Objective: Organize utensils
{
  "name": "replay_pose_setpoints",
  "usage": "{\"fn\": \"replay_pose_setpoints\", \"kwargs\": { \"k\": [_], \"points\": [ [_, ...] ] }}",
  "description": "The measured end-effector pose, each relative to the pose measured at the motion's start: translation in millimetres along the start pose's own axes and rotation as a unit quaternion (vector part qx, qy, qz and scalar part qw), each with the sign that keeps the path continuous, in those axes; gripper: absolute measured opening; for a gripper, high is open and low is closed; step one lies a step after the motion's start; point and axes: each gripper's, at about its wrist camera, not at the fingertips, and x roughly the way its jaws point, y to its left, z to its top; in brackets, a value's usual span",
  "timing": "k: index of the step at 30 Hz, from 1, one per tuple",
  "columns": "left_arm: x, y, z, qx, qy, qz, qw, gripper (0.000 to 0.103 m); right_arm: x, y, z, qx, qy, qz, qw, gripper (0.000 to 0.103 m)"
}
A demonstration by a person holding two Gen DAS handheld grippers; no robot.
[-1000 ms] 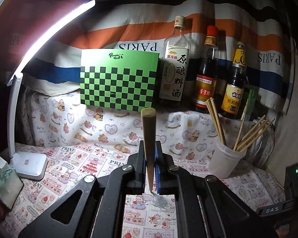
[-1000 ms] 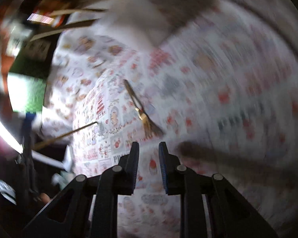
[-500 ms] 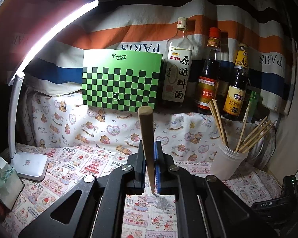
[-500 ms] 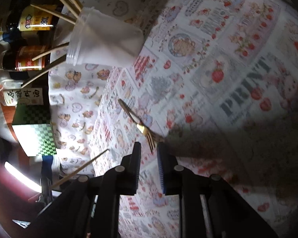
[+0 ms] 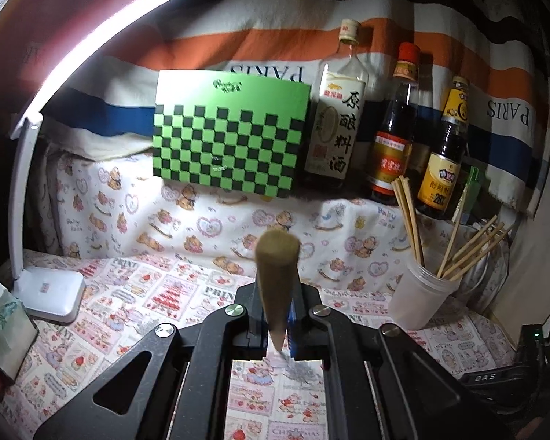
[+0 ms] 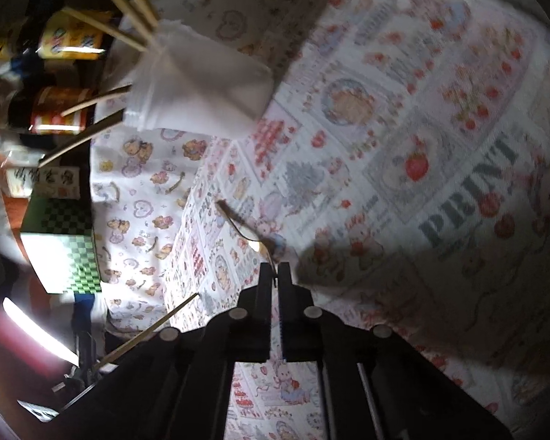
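Observation:
My left gripper [image 5: 277, 311] is shut on a wooden chopstick [image 5: 277, 275] that points up toward the camera. A translucent plastic cup [image 5: 423, 299] holding several chopsticks stands to its right on the printed cloth. In the right wrist view, my right gripper [image 6: 274, 275] is shut on the tines of a gold fork [image 6: 244, 225] that lies on the cloth. The same cup [image 6: 201, 91] shows up and to the left of it. The chopstick in my left gripper [image 6: 150, 330] shows at the lower left.
Three sauce bottles [image 5: 392, 128] and a green checkered board [image 5: 227, 139] stand along the back. A white desk lamp [image 5: 49, 289] sits at the left. A black device [image 5: 502, 381] lies at the right edge. The printed tablecloth [image 6: 440, 183] covers the table.
My right gripper moved in onto the fork and closed on its tines. My left gripper tilted the chopstick more toward the camera and shifted slightly.

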Motion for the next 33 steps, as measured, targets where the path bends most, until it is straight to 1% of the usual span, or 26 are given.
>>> {"fn": "replay_pose_setpoints", "kwargs": {
  "k": [2,4,7,9,11,12,14,15,16,17,21,23,25,28,30,32,33],
  "points": [
    [-3,1,2,0.001,-0.009,0.000,1.0000,0.006,-9,11,0,-0.042,-0.020,-0.006,0.999,0.002],
    [-6,3,4,-0.003,-0.016,-0.007,0.9998,0.006,-20,21,-1,-0.083,-0.036,-0.002,0.996,0.002],
    [-12,7,7,-0.010,-0.027,-0.020,0.9994,0.006,-42,46,-2,-0.171,-0.065,-0.015,0.983,0.002],
    [-15,9,9,-0.015,-0.033,-0.030,0.9989,0.006,-59,64,-6,-0.241,-0.089,-0.032,0.966,0.002],
    [-18,8,10,-0.014,-0.039,-0.030,0.9987,0.006,-72,76,-10,-0.291,-0.110,-0.054,0.949,0.002],
    [-19,8,10,-0.013,-0.043,-0.029,0.9986,0.006,-79,85,-14,-0.329,-0.122,-0.073,0.934,0.002],
    [-21,9,9,-0.016,-0.052,-0.023,0.9982,0.006,-84,94,-18,-0.371,-0.129,-0.098,0.914,0.002],
    [-22,9,9,-0.017,-0.056,-0.018,0.9981,0.006,-88,98,-20,-0.388,-0.129,-0.100,0.907,0.002],
    [-22,9,10,-0.013,-0.058,-0.016,0.9981,0.006,-91,99,-21,-0.397,-0.128,-0.096,0.904,0.002],
    [-22,8,10,-0.008,-0.058,-0.018,0.9981,0.006,-94,102,-22,-0.411,-0.131,-0.096,0.897,0.002],
    [-24,8,13,0.003,-0.073,-0.011,0.9973,0.006,-106,111,-26,-0.450,-0.168,-0.111,0.870,0.002],
    [-24,6,19,0.005,-0.071,-0.035,0.9968,0.006,-110,115,-22,-0.454,-0.177,-0.114,0.866,0.002],
    [-24,4,29,-0.007,-0.066,-0.048,0.9966,0.006,-115,117,-16,-0.450,-0.182,-0.112,0.867,0.002],
    [-20,-7,46,-0.028,-0.056,-0.088,0.9942,0.006,-124,122,-3,-0.440,-0.205,-0.107,0.867,0.002],
    [-19,-21,57,-0.026,-0.066,-0.101,0.9924,0.006,-130,128,7,-0.434,-0.224,-0.105,0.866,0.002],
    [-17,-38,66,-0.023,-0.074,-0.112,0.9907,0.006,-130,134,19,-0.426,-0.241,-0.113,0.865,0.002],
    [-16,-46,71,-0.025,-0.076,-0.117,0.9898,0.006,-130,137,24,-0.418,-0.248,-0.112,0.867,0.002]
  ]
}}
